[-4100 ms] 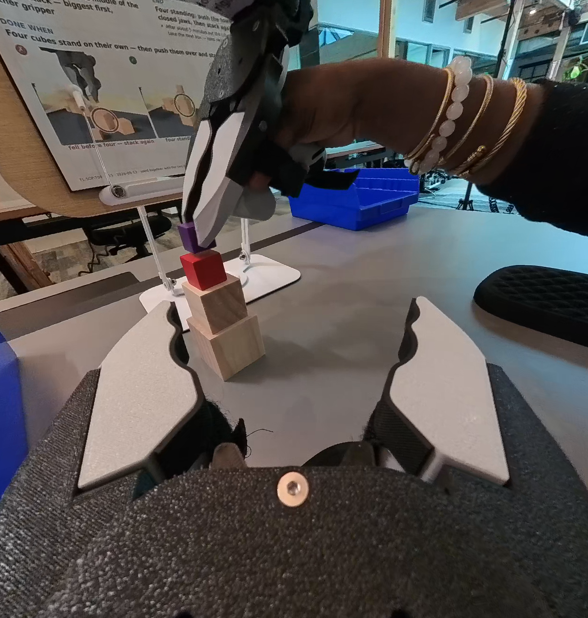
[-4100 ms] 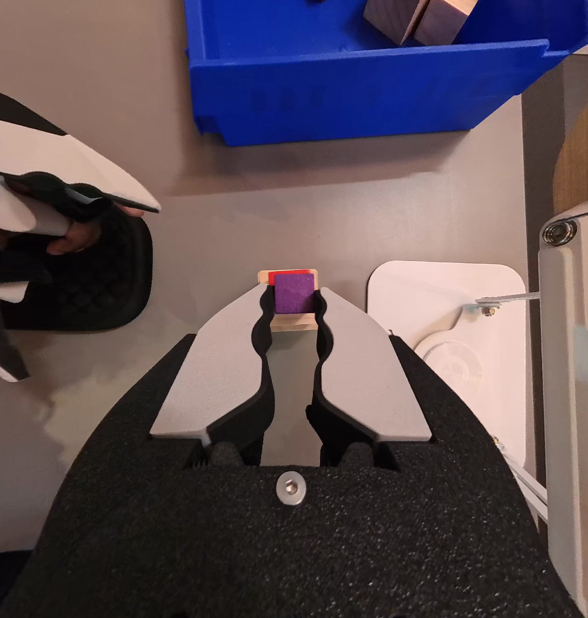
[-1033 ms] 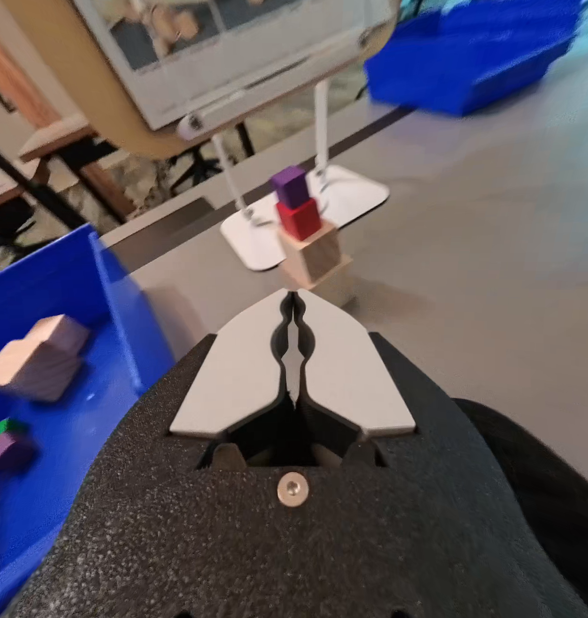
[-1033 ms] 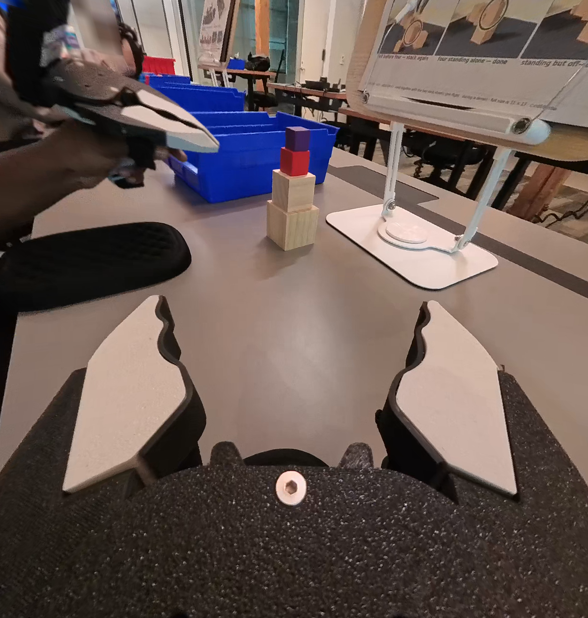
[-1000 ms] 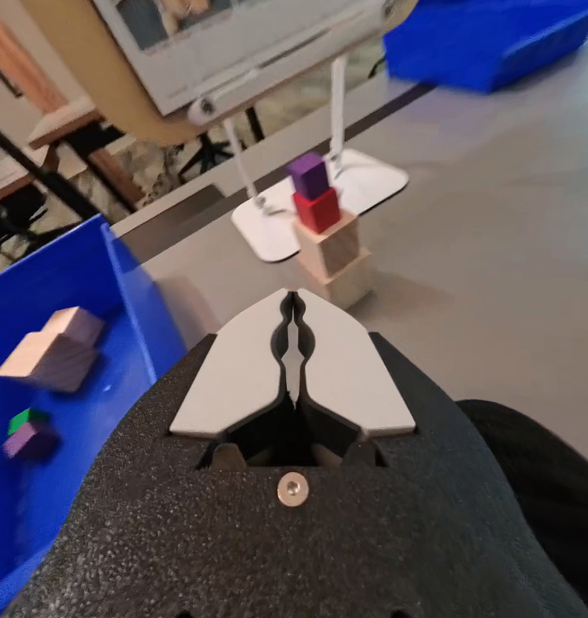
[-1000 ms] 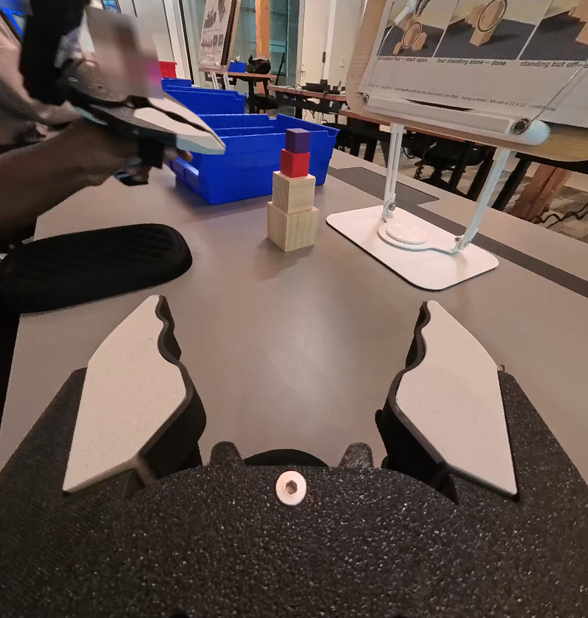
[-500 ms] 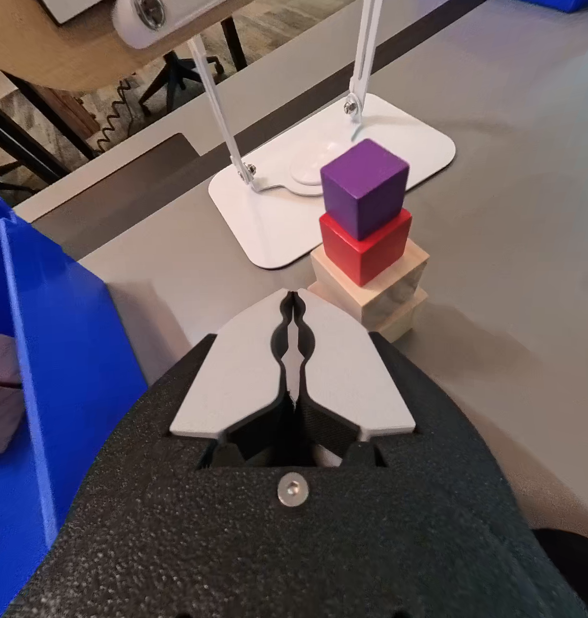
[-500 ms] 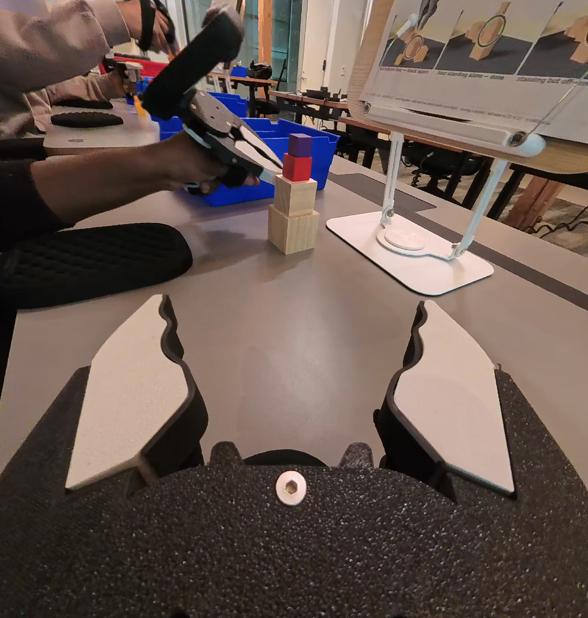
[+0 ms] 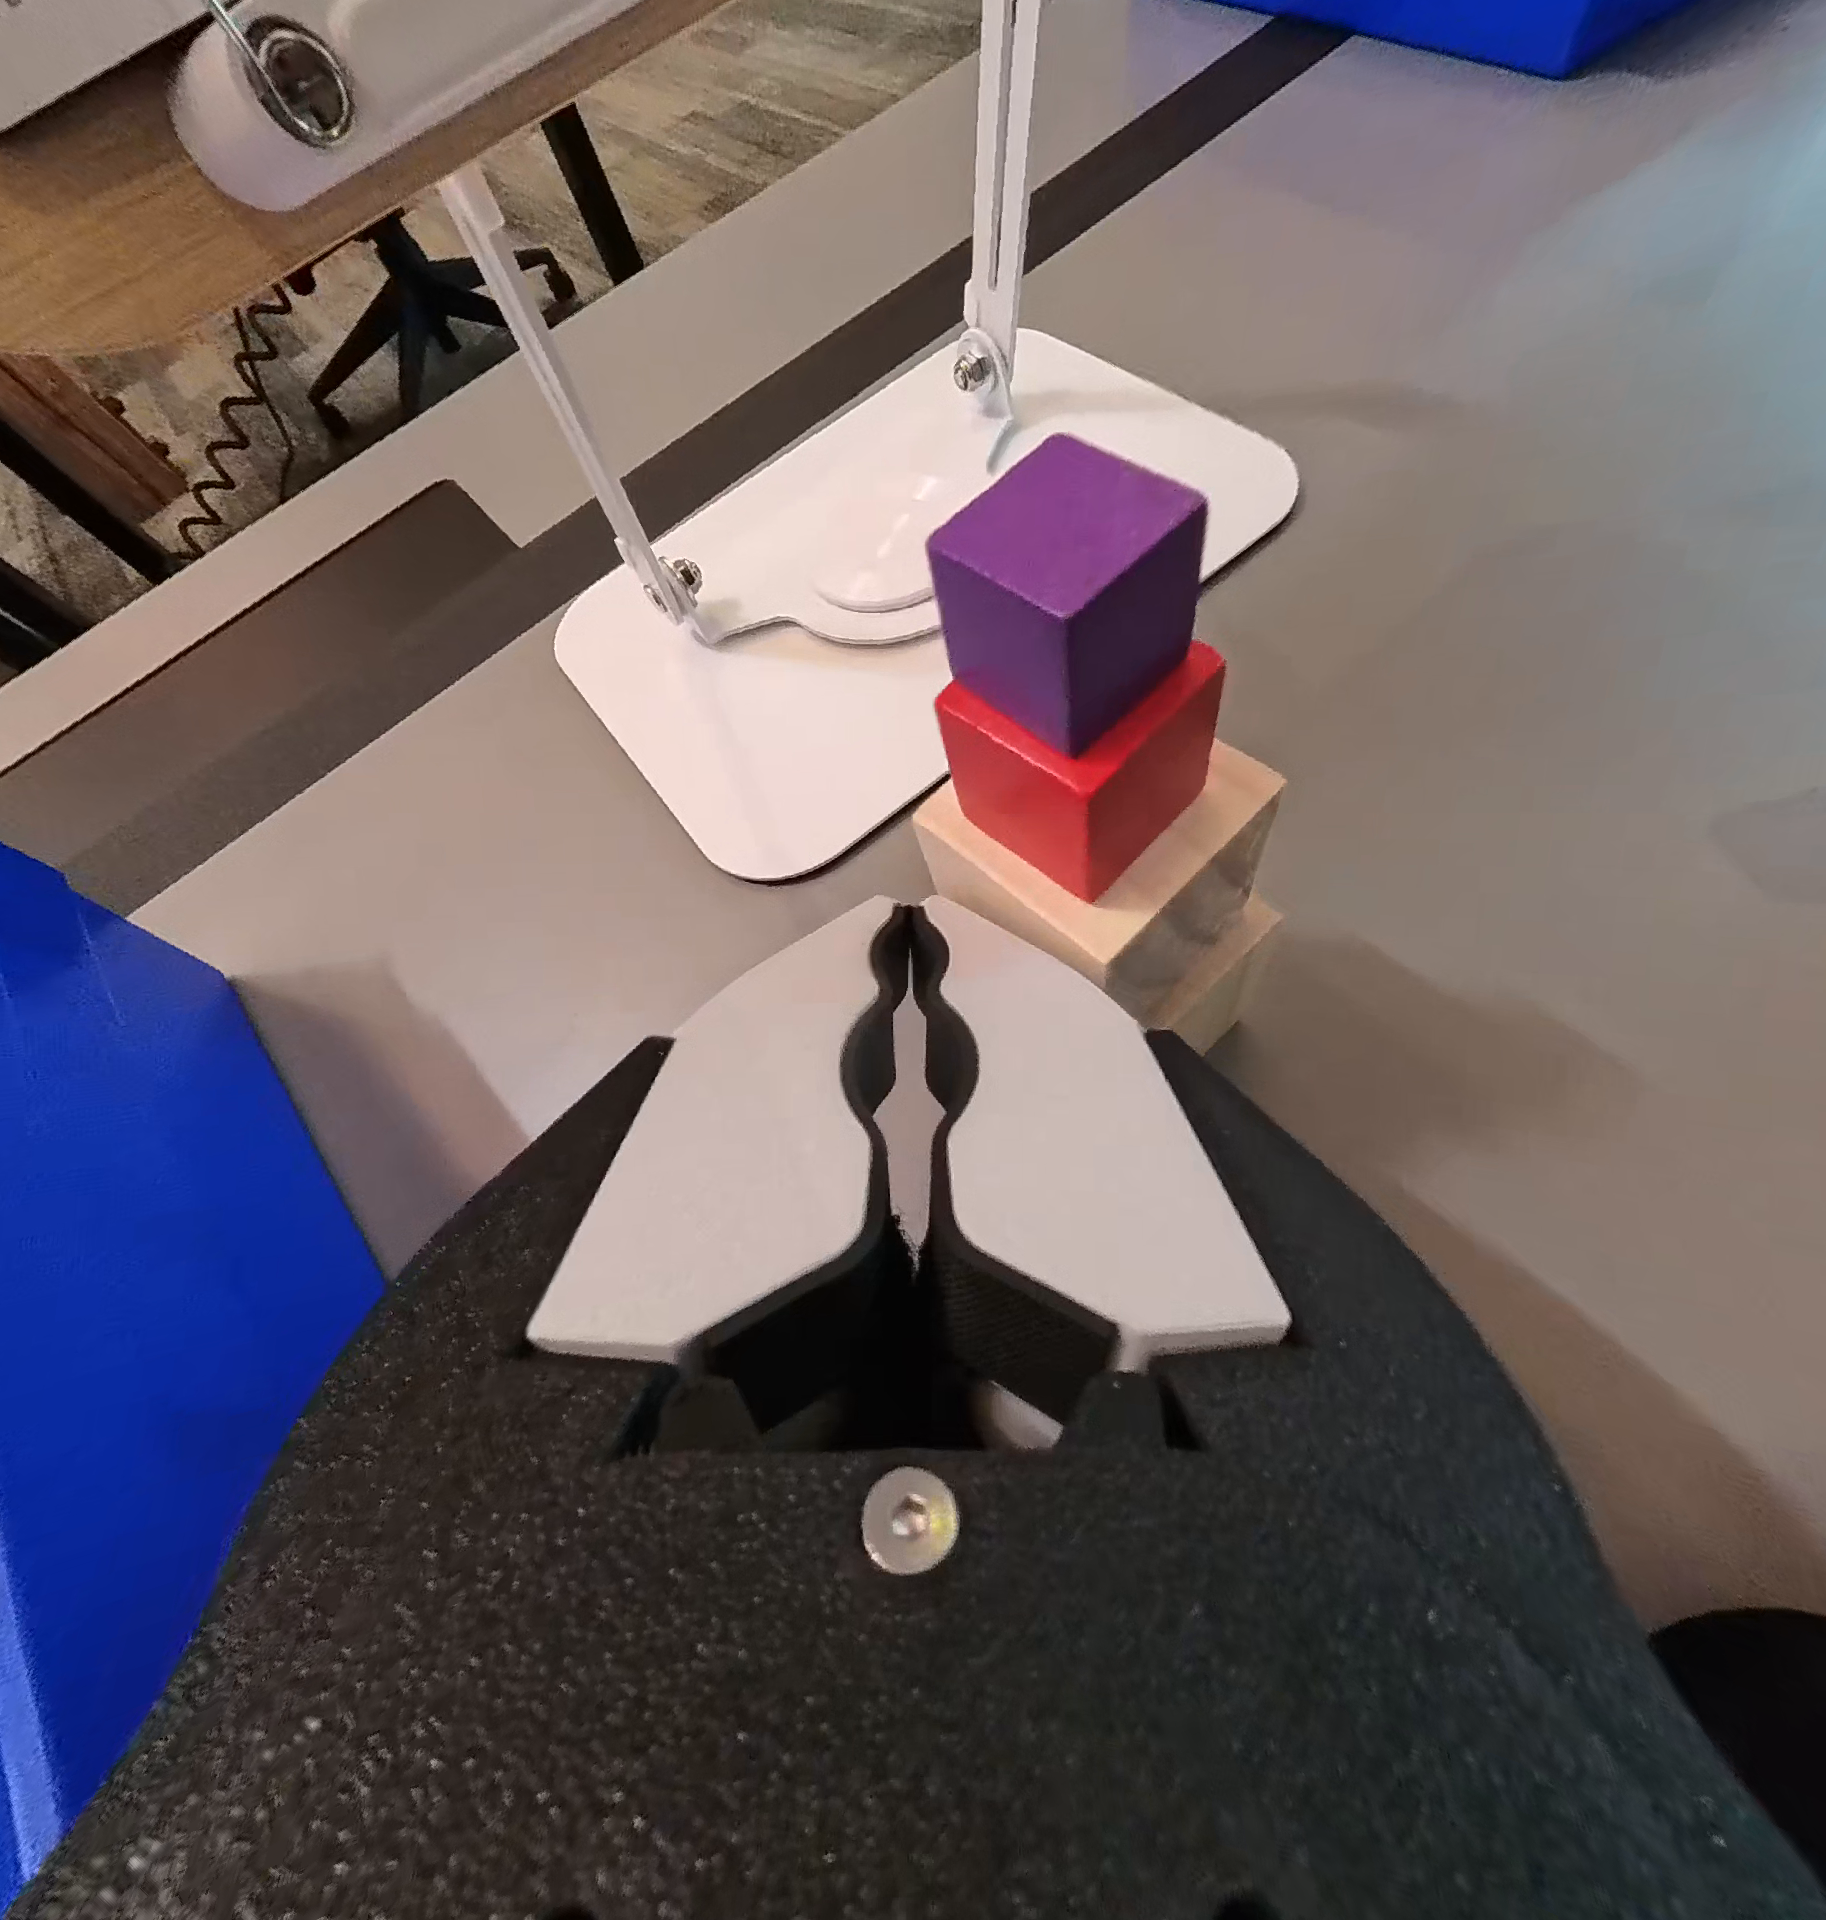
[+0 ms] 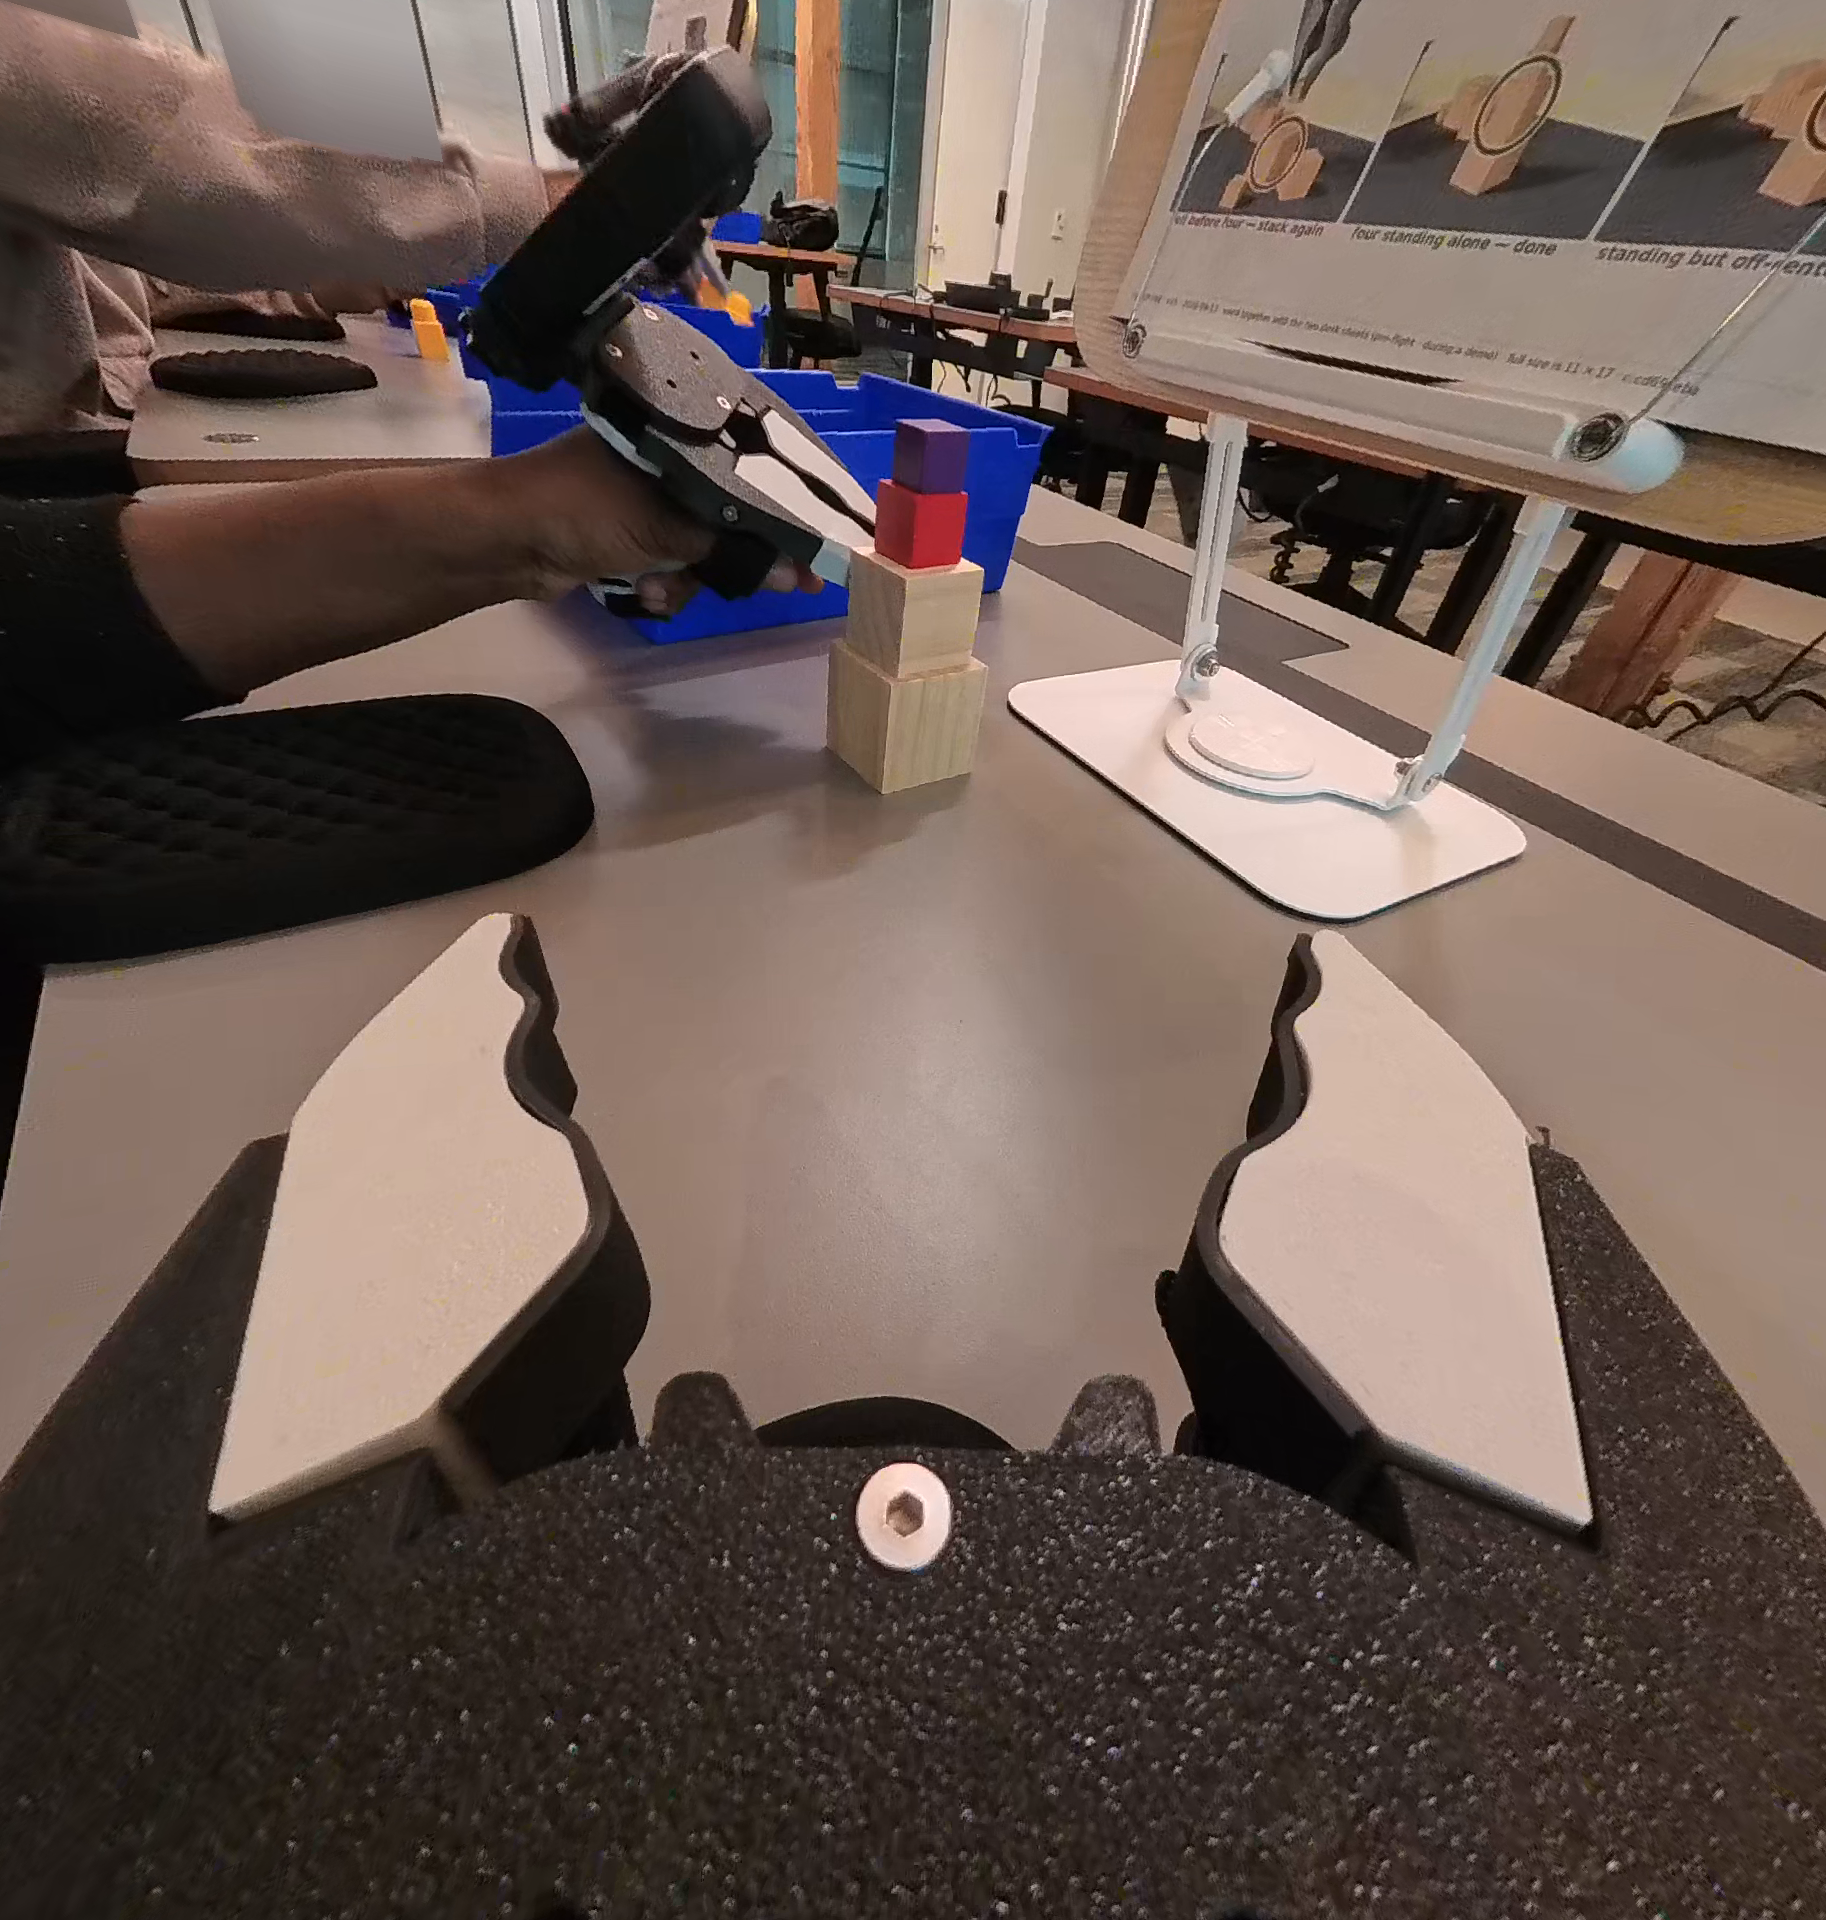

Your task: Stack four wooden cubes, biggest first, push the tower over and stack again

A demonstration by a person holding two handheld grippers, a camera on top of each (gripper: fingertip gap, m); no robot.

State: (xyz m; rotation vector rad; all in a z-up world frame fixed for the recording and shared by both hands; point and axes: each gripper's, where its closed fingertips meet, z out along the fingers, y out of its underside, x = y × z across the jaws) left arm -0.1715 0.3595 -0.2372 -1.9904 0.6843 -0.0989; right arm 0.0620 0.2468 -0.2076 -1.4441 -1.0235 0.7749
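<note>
A stack of cubes stands on the grey table (image 10: 888, 1039): a large wooden cube (image 10: 907, 715) at the bottom, a smaller wooden cube (image 9: 1179, 883) on it, then a red cube (image 9: 1080, 779), and a purple cube (image 9: 1070, 582) on top. My left gripper (image 9: 911, 914) is shut with nothing between its pads. Its tip is at the smaller wooden cube's near edge; the right wrist view shows that tip (image 10: 849, 556) beside the same cube (image 10: 914, 613). My right gripper (image 10: 909, 966) is wide open, with nothing in it, low over the table, well short of the stack.
A white stand base (image 9: 784, 717) with thin legs carries an instruction board (image 10: 1460, 208) behind the stack. A blue bin (image 9: 88, 1247) lies at the left, another blue bin (image 10: 888, 520) behind the stack. A black padded rest (image 10: 265, 800) lies at the left. A person's arm (image 10: 317, 561) holds the left gripper. Some 30 cm of space lies between my two pairs of fingers. Measured from the fingertips, the large wooden cube (image 10: 907, 715) is 6 cm or so from the left gripper and 25 cm from the right.
My left gripper, shut throughout, has moved in towards the stack until its tip is at the smaller wooden cube. My right gripper stays open and nearly still. The stack still stands.
</note>
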